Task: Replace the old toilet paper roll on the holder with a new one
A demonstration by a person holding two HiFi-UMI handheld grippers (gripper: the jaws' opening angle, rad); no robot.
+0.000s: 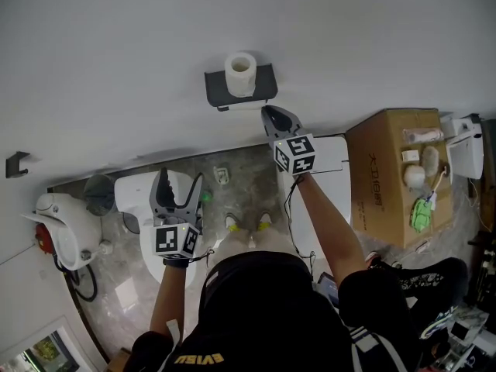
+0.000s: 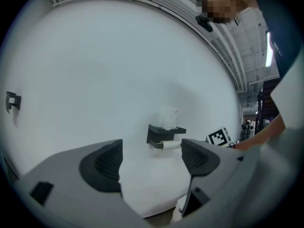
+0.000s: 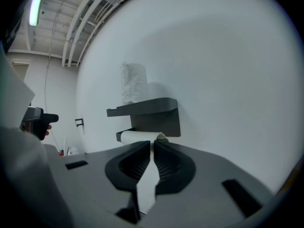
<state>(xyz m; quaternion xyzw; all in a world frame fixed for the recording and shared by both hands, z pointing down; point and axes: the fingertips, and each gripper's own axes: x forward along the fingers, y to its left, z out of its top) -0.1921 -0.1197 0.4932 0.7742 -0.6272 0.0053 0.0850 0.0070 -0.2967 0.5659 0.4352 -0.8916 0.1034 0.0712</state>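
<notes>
A dark wall holder (image 1: pixel 262 84) carries a full white toilet paper roll (image 1: pixel 240 73) upright on its shelf. Under the shelf, the thin old roll (image 3: pixel 137 137) lies across the bar. My right gripper (image 3: pixel 153 145) is shut, with its tips at the front of the old roll near its right end; I cannot tell whether they touch it. In the head view the right gripper (image 1: pixel 271 117) sits just below the holder's right end. My left gripper (image 1: pixel 177 186) hangs back over the toilet, open and empty. The left gripper view shows the holder (image 2: pixel 161 133) and the old roll (image 2: pixel 172 145) far ahead.
A white toilet (image 1: pixel 139 196) stands below the left gripper. A cardboard box (image 1: pixel 380 184) with small items on top sits at the right. A dark hook (image 1: pixel 17 163) is on the wall at far left, above a white appliance (image 1: pixel 58 227).
</notes>
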